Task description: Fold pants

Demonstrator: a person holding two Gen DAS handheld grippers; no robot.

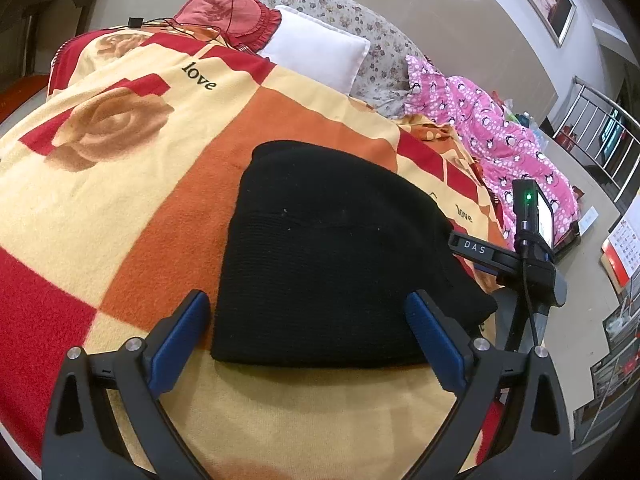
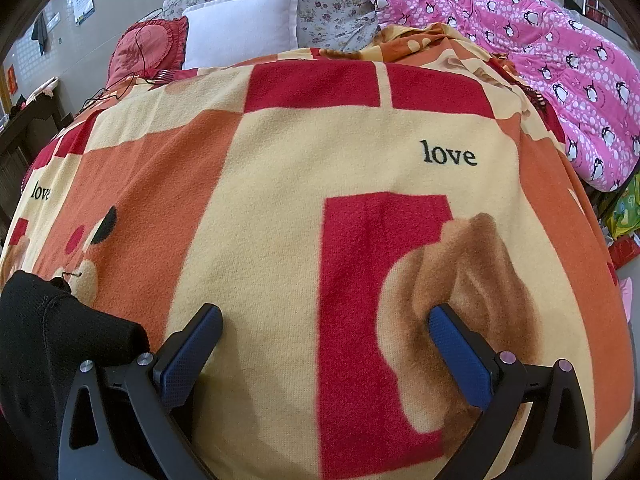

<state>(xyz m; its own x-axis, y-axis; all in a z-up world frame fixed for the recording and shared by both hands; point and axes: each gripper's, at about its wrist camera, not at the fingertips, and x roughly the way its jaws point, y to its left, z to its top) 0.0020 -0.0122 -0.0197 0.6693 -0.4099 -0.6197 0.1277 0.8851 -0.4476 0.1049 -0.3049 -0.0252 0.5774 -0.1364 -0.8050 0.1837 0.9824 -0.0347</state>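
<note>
Pants (image 1: 340, 256) lie as a compact black bundle on the blanket (image 1: 120, 208), centre of the left view, lower left corner in the right view. Both claws, left gripper (image 1: 308, 340) and right gripper (image 2: 326, 344), are held apart and empty. Edges should be squared (the fold looks nearly finished) before the near hem is pinched.

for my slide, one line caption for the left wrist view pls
Open left gripper poised over folded black pants on a rose-patterned "love" blanket, with the right gripper alongside.
</note>
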